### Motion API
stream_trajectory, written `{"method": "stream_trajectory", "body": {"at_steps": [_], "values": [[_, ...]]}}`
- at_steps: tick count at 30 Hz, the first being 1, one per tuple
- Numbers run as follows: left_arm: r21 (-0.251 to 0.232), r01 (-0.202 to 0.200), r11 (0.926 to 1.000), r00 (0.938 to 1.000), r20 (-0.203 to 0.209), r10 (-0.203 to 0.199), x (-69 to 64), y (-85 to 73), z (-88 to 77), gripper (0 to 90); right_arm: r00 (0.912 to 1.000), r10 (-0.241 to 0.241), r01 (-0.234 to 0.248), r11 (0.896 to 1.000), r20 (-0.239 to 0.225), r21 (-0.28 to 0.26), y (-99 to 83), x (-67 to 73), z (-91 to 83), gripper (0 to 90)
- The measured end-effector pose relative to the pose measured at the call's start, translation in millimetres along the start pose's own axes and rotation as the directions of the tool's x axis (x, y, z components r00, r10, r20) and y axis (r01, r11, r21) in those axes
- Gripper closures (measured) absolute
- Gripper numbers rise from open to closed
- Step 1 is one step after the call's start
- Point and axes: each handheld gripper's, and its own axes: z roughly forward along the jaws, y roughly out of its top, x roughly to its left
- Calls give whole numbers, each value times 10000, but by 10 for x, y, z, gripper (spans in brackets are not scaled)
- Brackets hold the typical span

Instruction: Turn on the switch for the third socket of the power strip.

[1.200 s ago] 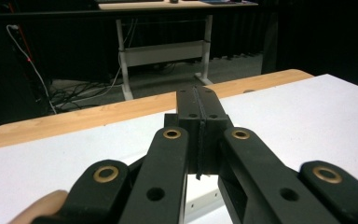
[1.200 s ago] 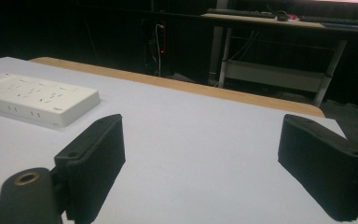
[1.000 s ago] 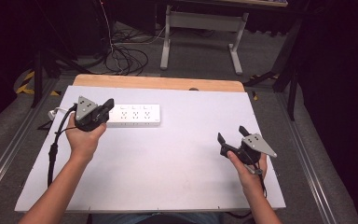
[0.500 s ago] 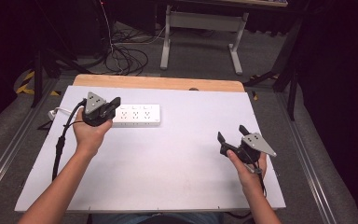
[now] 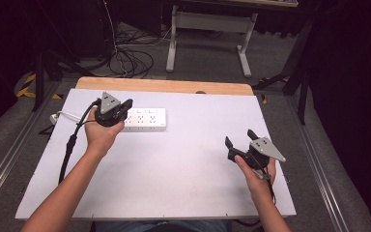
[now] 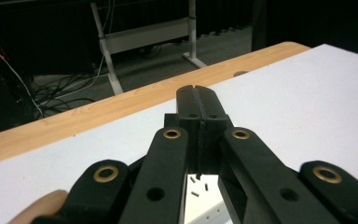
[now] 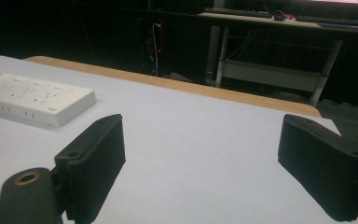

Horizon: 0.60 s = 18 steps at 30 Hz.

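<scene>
The white power strip point(image 5: 145, 119) lay at the far left of the white table point(image 5: 183, 183). The left gripper point(image 5: 125, 105) hovered over the strip's left end, jaws pressed together on nothing. The right gripper point(image 5: 238, 138) sat well apart at the near right — jaws wide, empty.

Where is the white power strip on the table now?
In the high view, the white power strip lies on the far left part of the table, near its wooden edge, directly under the left tongs.
</scene>
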Motion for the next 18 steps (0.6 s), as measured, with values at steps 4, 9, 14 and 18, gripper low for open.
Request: {"method": "stream_trajectory", "body": {"at_steps": [4, 9, 14, 18], "values": [[97, -112, 9999, 9999, 84, 111, -17, -1, 83, 900, 10000, 15, -15, 10000, -12, -24, -2, -3, 9, 152], [273, -199, 9994, 9997, 148, 195, -24, -19, 135, 900, 10000, -13, 13, 10000, 4, 3, -2, -6, 13, 152], [387, -327, 9987, 9994, 156, 321, -37, -21, 203, 900, 10000, -12, 12, 10000, 33, 15, -2, 2, 12, 153], [446, -323, 9985, 9993, 191, 315, -39, -19, 252, 900, 10000, -26, 26, 10000, 21, 54, -4, 1, 17, 153]]}}
